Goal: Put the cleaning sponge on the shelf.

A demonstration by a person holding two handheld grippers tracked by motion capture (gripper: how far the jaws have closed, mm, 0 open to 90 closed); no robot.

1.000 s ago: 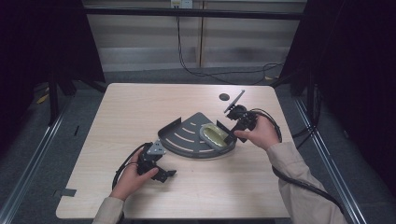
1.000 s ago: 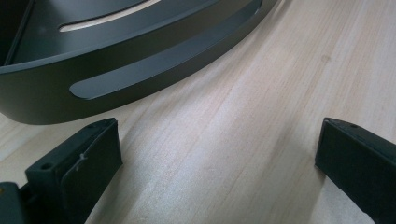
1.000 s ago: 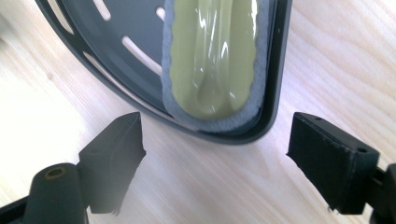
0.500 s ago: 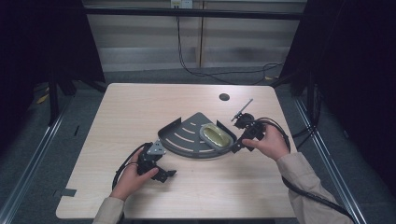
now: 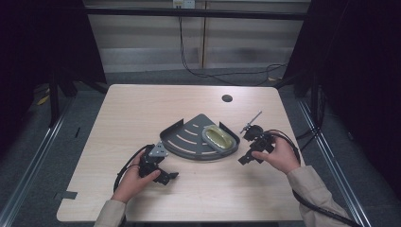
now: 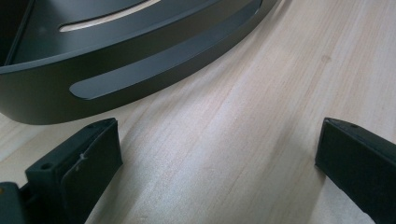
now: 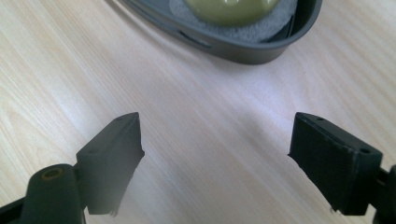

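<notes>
Dark grey quarter-round tray (image 5: 189,139) flat on the table (image 5: 142,109), lying between the two pairs of tongs, its curved rim toward the person. An olive-green oval dish (image 5: 218,137) on a grey pad inside the tray, at the end nearer the right gripper (image 5: 247,158). From the right gripper view, that end of the tray (image 7: 261,49) just ahead of the jaws, the green dish (image 7: 229,9) showing above its rim; jaws wide apart, bare wood between them, nothing held. Left gripper (image 5: 165,176) near the tray's other end, gripped by the left hand (image 5: 135,179); in its own view the curved slotted wall (image 6: 140,70) close ahead of the left-hand jaw, not touching; jaws likewise spread wide, empty. Right hand (image 5: 279,156) beside the tray's right corner. A small dark round hole (image 5: 227,98) in the table, well beyond both grippers.
</notes>
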